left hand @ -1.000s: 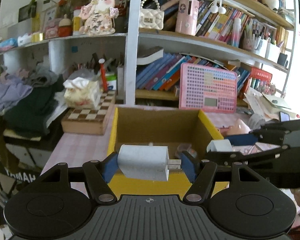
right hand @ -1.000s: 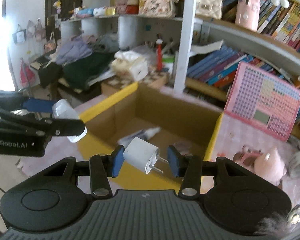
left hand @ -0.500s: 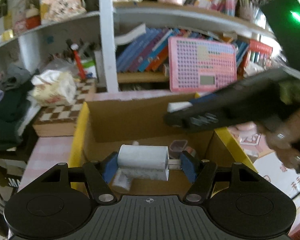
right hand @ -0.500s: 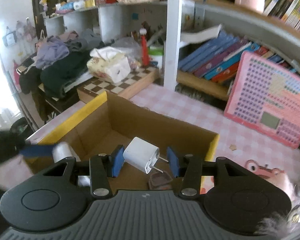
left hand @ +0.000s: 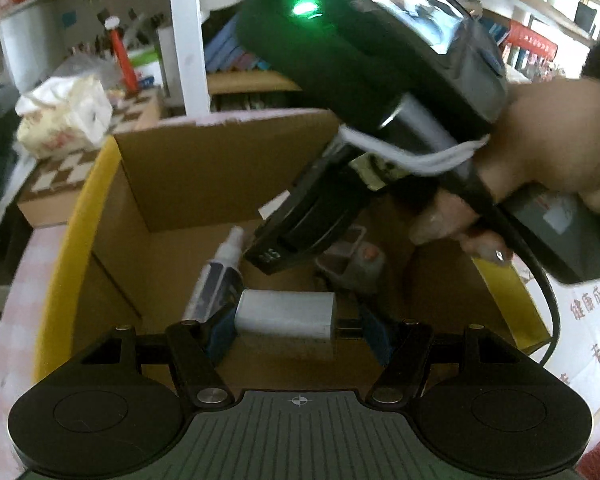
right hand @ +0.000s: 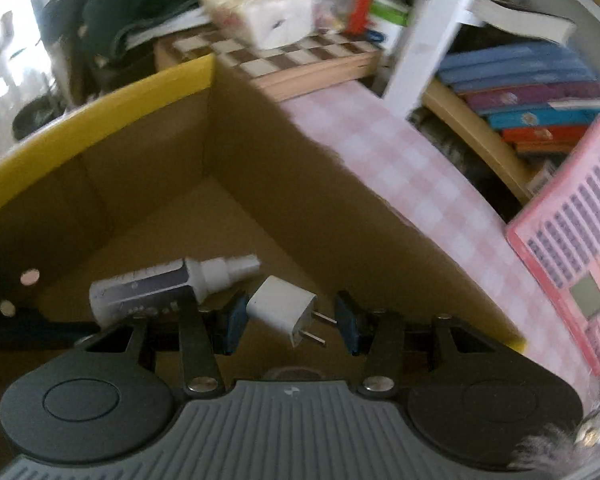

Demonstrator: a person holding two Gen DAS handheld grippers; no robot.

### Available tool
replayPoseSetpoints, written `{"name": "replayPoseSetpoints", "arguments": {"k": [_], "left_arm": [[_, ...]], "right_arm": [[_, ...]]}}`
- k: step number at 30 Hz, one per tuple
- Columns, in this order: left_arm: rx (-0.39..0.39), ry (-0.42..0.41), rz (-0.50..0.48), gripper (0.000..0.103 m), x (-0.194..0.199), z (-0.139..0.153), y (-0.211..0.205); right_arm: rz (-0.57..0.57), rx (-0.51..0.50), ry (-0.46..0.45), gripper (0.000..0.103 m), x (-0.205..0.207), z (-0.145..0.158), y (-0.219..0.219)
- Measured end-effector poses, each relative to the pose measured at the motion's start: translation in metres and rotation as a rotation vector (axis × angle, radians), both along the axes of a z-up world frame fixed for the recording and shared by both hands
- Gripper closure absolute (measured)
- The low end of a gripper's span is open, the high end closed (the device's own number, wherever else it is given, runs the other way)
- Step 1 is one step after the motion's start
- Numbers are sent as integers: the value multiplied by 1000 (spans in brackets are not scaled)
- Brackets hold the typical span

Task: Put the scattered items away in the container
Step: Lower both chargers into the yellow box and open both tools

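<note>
Left wrist view: hand-held gripper (left hand: 296,326) clamps a white charger (left hand: 286,318) over the box (left hand: 224,176).

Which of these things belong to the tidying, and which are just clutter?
Job: left claw holding a charger; right claw holding a plug; box; spray bottle already inside.

Clutter: chessboard, tissue pack, pink keyboard toy, books.
</note>
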State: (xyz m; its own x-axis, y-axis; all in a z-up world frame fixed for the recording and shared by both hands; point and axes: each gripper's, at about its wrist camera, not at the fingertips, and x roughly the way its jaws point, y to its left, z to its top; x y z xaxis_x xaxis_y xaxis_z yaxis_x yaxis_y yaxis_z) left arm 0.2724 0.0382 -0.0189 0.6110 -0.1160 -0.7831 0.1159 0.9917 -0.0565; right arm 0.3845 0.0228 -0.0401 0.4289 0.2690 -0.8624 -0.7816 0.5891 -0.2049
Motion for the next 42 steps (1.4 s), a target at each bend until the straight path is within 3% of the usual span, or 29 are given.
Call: {"name": "replayPoseSetpoints", "arguments": {"k": [7, 11, 13, 15, 23, 32, 42], "left_arm": [[-33, 35, 23, 35, 4, -8, 0], [-47, 37, 32, 35, 3, -9, 1], [-51, 31, 40, 35, 1, -8, 2], [-42, 14, 53, 34, -1, -6, 2], [-29, -117, 79, 29, -16, 19, 7], [5, -232, 69, 23, -49, 48, 13], [48, -309, 93, 16, -102, 74, 34]], "right_arm": [[90, -107, -13, 59, -1, -12, 12], [107, -113, -12, 59, -2, -15, 16], [107, -101, -19, 53, -4, -14, 17], [104, -83, -24, 44, -5, -11, 16], [14, 64, -31, 30, -8, 21, 1], [-104, 242, -89, 28, -33, 70, -24], [-209, 329, -167, 27, -80, 103, -53]]}}
